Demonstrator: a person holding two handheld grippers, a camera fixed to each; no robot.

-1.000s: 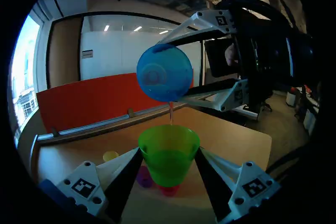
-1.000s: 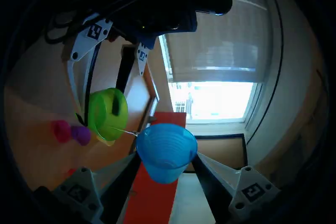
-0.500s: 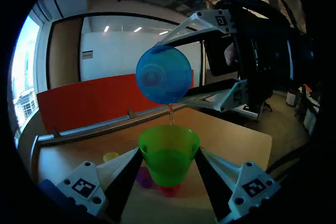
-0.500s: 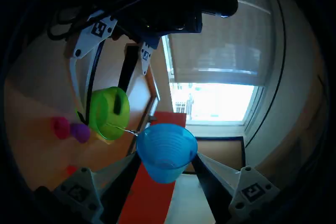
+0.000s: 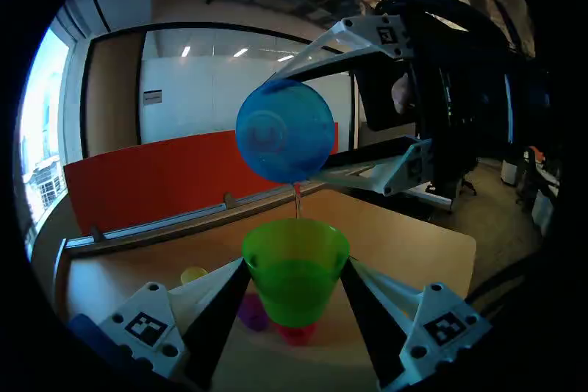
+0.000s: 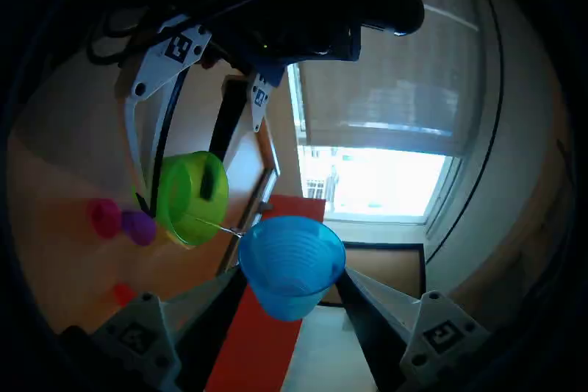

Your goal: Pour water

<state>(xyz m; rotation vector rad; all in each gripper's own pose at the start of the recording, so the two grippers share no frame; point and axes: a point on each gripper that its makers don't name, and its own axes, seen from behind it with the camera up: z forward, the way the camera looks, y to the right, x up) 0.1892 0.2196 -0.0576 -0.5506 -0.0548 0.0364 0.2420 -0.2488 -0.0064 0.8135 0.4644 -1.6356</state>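
In the left gripper view, the left gripper (image 5: 294, 268) pinches the green cup (image 5: 295, 290) from both sides and holds it upright above the table (image 5: 419, 245). There is water in it. Higher up, the right gripper (image 5: 298, 127) pinches the blue cup (image 5: 283, 134), which is tipped over. A thin stream of water (image 5: 297, 202) falls from it into the green cup.

In the right gripper view, the blue cup (image 6: 292, 267) sits tight between the near fingers. The water runs from its rim to the green cup (image 6: 192, 198) just beside it.
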